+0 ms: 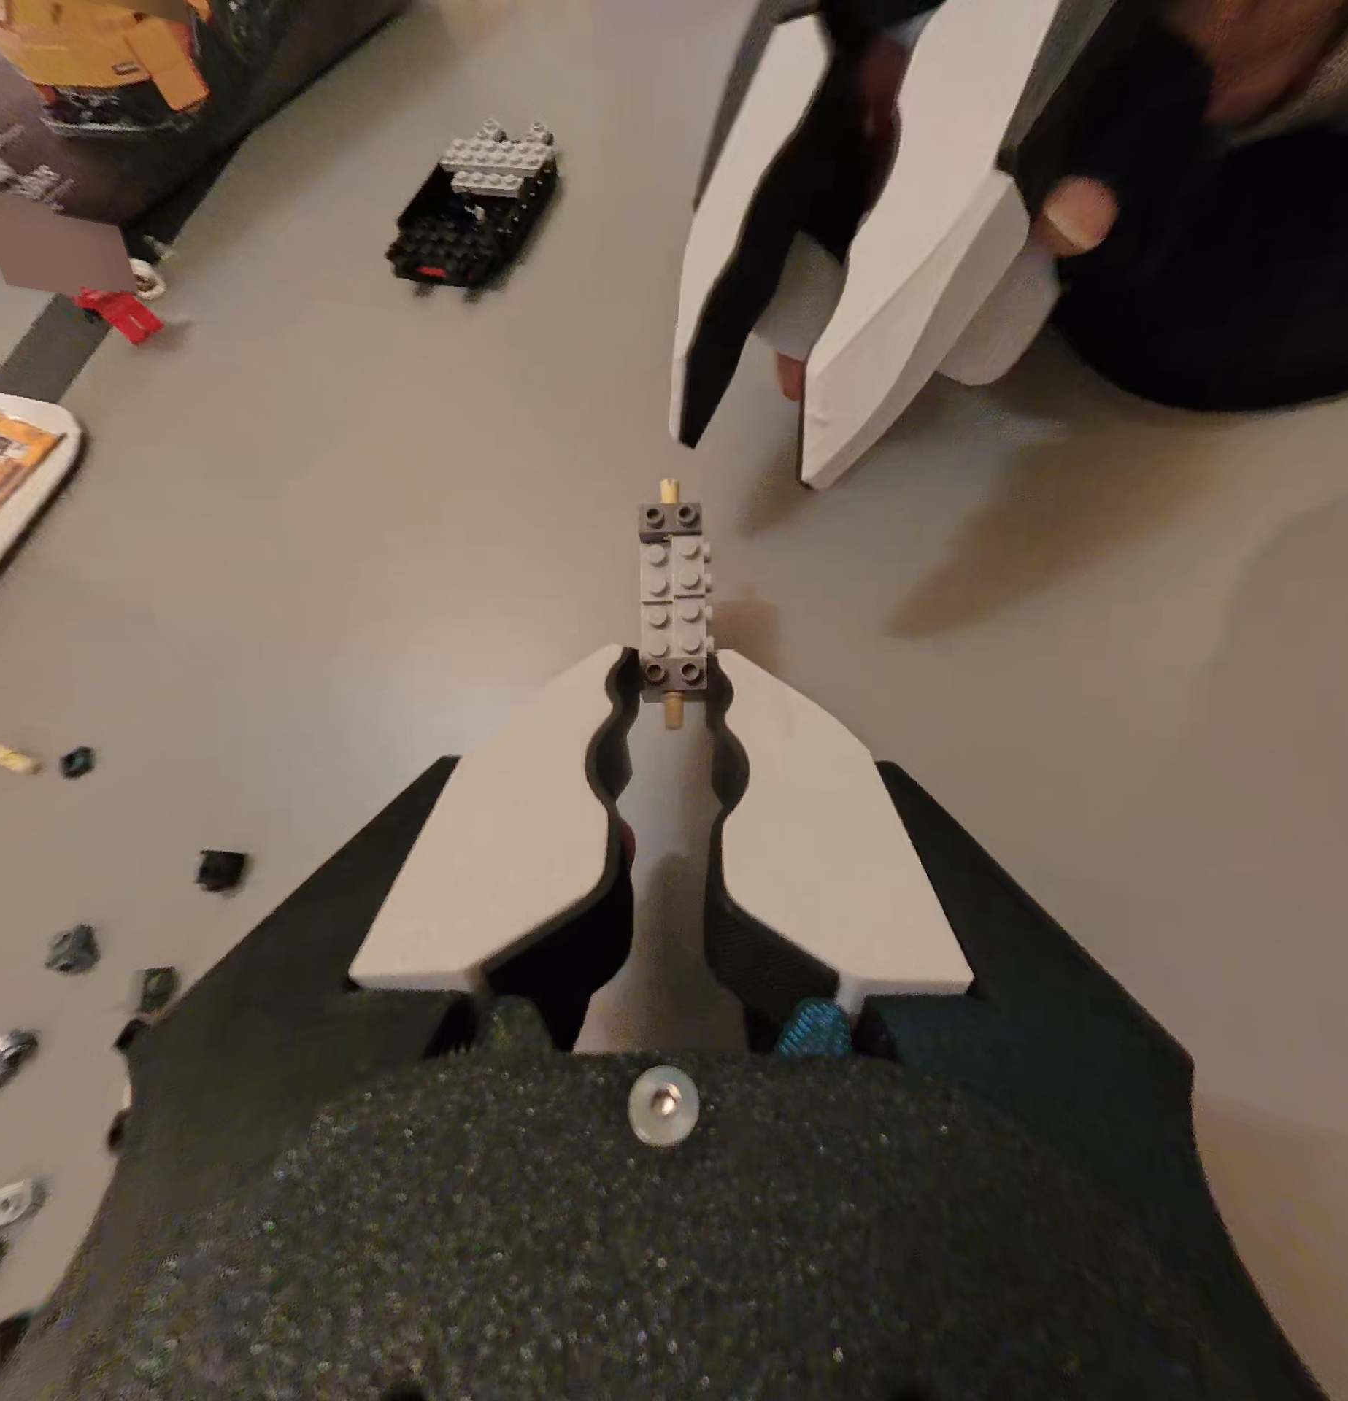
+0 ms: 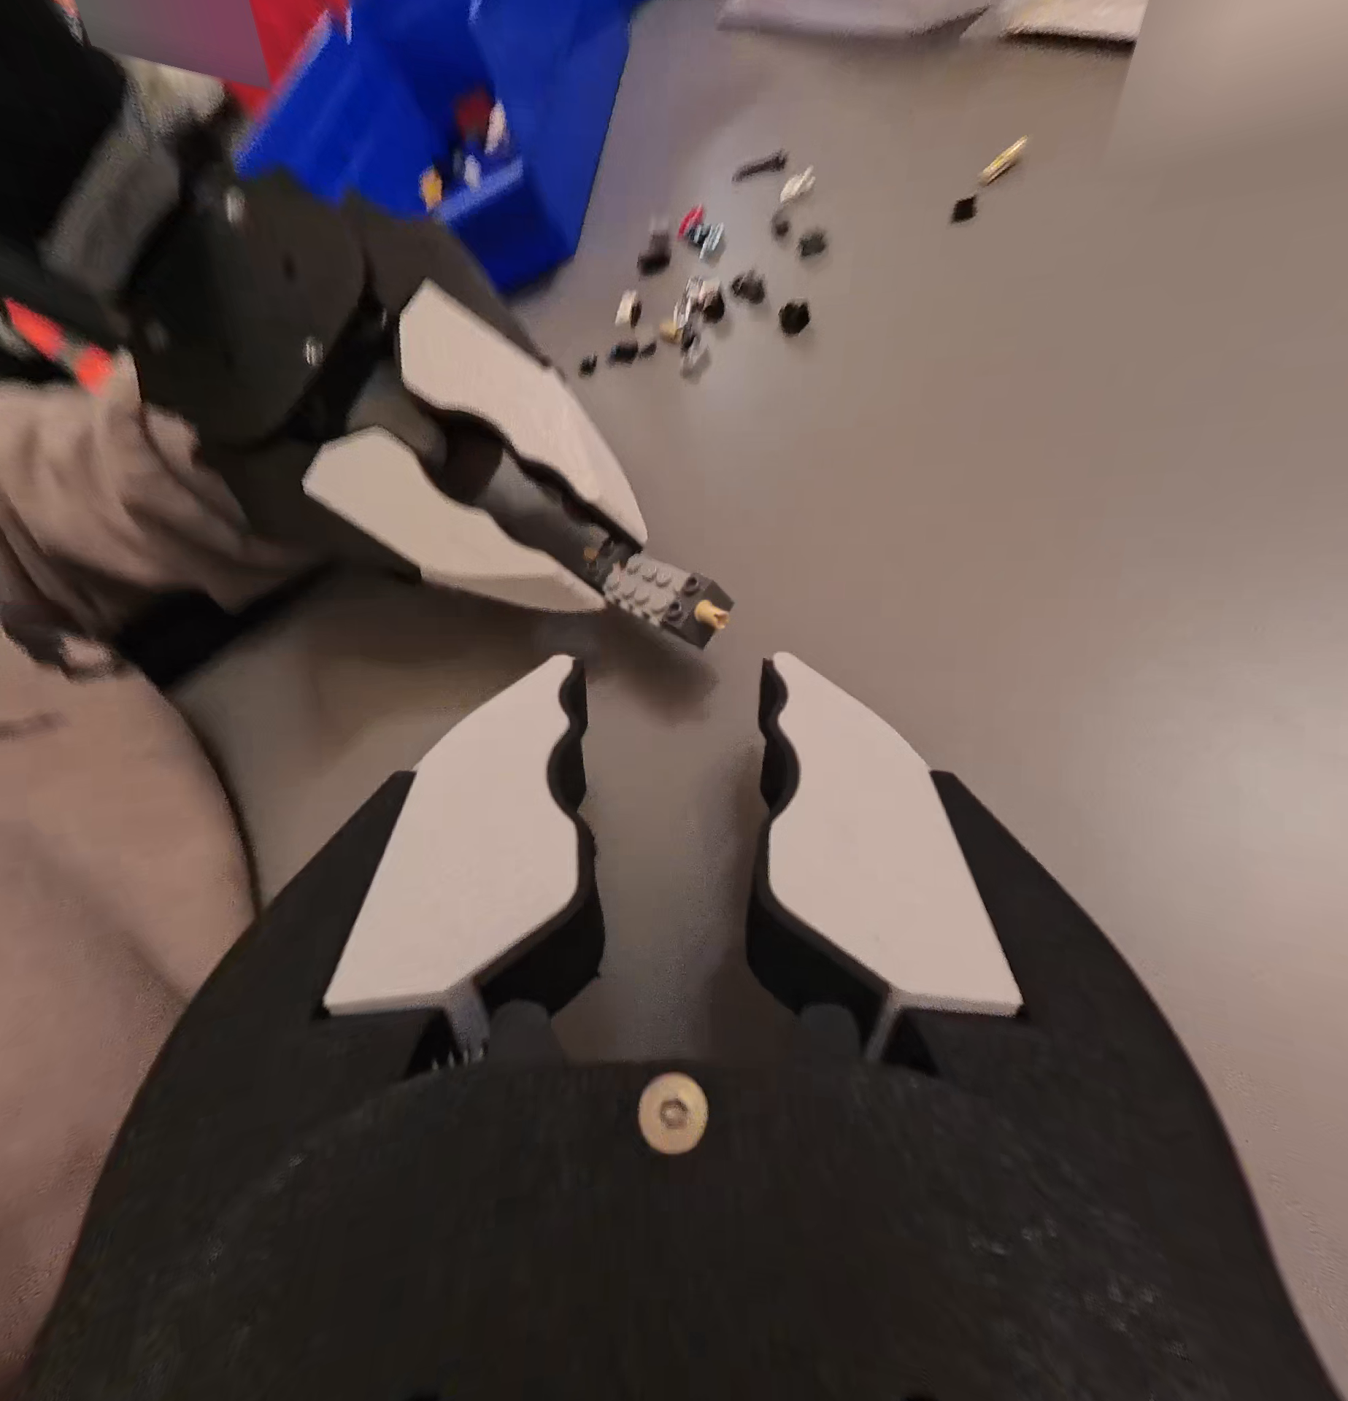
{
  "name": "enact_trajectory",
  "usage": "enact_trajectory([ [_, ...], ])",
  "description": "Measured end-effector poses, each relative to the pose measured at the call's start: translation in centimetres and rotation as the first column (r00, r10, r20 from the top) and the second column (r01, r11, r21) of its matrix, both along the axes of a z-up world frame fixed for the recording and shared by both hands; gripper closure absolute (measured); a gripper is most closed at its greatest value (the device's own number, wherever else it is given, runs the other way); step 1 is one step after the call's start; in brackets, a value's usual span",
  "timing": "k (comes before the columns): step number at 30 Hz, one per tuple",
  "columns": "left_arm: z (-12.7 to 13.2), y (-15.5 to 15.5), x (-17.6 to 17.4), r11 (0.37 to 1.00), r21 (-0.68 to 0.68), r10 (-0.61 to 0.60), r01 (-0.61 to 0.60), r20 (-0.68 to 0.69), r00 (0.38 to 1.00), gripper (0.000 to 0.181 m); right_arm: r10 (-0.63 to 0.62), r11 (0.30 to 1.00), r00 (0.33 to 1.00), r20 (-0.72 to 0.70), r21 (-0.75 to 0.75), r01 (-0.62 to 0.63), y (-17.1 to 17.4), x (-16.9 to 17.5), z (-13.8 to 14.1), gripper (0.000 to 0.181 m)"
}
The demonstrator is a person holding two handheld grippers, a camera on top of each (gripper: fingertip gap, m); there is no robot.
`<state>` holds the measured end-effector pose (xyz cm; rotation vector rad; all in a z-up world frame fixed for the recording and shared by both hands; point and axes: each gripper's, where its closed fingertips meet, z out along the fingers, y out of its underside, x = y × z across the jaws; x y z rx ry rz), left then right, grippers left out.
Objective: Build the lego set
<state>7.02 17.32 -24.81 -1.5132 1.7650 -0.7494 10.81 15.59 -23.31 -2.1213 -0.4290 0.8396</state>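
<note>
Fingers of the left gripper (image 1: 672,671) pinch the near end of a small grey brick assembly (image 1: 674,599), which juts straight forward from the tips above the counter (image 1: 352,531), its long axis running along the fingers, with a tan pin (image 1: 669,489) poking out of the far end. Across from it, the right gripper (image 2: 670,667) hangs with its fingers spread apart and holding nothing, the assembly just ahead of them and slightly to their left, its free pinned end pointing toward the gap; I judge the right one best placed to take or work that end. Farther off sit a partly built black and grey model (image 1: 477,208) and scattered loose pieces (image 2: 701,296) near a blue bin (image 2: 443,129). Both views are smeared by motion, so the small parts are hard to tell apart, and the assembly's gripped end is partly hidden between the fingers
</note>
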Motion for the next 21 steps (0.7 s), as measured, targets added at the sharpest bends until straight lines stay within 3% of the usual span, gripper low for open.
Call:
enact_trajectory([
  [3, 1.4, 0.4, -0.2, 0.998, 0.032, 0.056, -0.056, 0.000, 0.998, 0.164, -0.202, 0.979, 0.956, -0.212, -0.053, 0.195, 1.0, -0.5, 2.1, 0.138],
  [6, 2.7, 0.6, -0.2, 0.994, 0.044, 0.105, -0.105, 0.006, 0.994, 0.164, -0.385, 0.921, 0.824, -0.416, -0.115, 0.372, 2.1, -0.9, 3.6, 0.137],
  [9, 3.5, 1.1, -0.3, 0.985, 0.075, 0.156, -0.157, 0.024, 0.987, 0.164, -0.479, 0.873, 0.712, -0.514, -0.192, 0.449, 2.7, -1.3, 3.4, 0.136],
  [12, 3.9, 1.2, -0.4, 0.981, 0.075, 0.179, -0.181, 0.035, 0.983, 0.164, -0.506, 0.853, 0.633, -0.586, -0.229, 0.470, 3.2, -1.7, 3.5, 0.140],
  [21, 4.4, 1.6, -0.6, 0.972, 0.058, 0.224, -0.227, 0.053, 0.973, 0.164, -0.474, 0.869, 0.600, -0.645, -0.232, 0.437, 4.4, -3.1, 3.3, 0.164],
])
